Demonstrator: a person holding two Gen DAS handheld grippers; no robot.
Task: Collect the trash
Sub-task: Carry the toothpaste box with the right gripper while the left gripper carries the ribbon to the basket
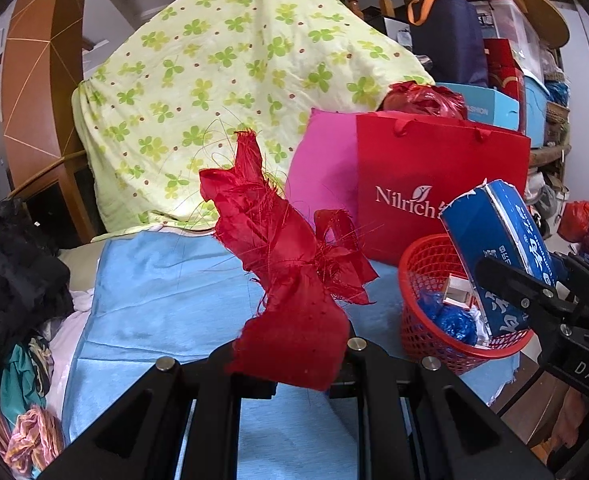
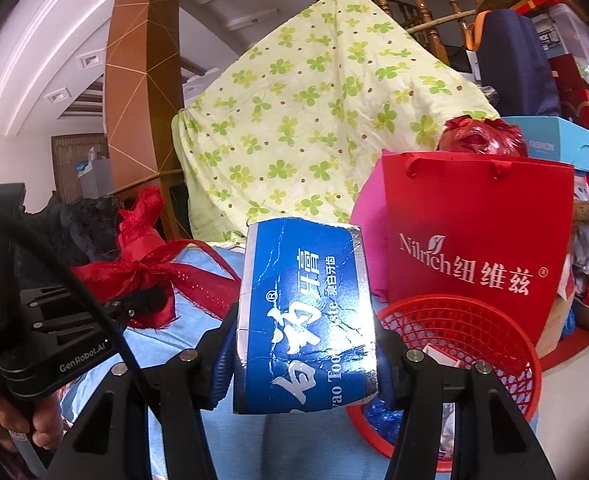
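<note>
While a red paper gift bag (image 1: 442, 184) printed "Nilrich" stands upright just behind the red mesh basket (image 1: 426, 320), a pink bag (image 1: 318, 168) leans behind it and a knotted red plastic bag (image 1: 424, 98) peeps over its top edge. Behind all this a pale yellow quilt (image 1: 234, 80) with green clover print is heaped against a wooden stair railing (image 2: 418, 4), and boxes with a navy bag (image 1: 450, 40) crowd the shelf to the right. Dark lacy cloth (image 1: 10, 264) and mixed fabrics pile up at the left edge of the light blue cloth (image 1: 166, 304) covering the table.

Left gripper (image 1: 294, 376) is clenched on a frayed red fabric scrap (image 1: 286, 264), thin, shiny and ragged with loose threads, which stands up from the jaws above the blue cloth, left of the basket.

Right gripper (image 2: 306, 360) grasps a crumpled blue toothpaste box (image 2: 306, 320) by its two sides; its cardboard is creased, silver-edged and torn open at the top, and it is held upright beside and over the basket's near rim. Inside the plastic lattice basket lie a crinkled blue wrapper (image 1: 452, 322) and a small pale carton (image 1: 460, 292)
</note>
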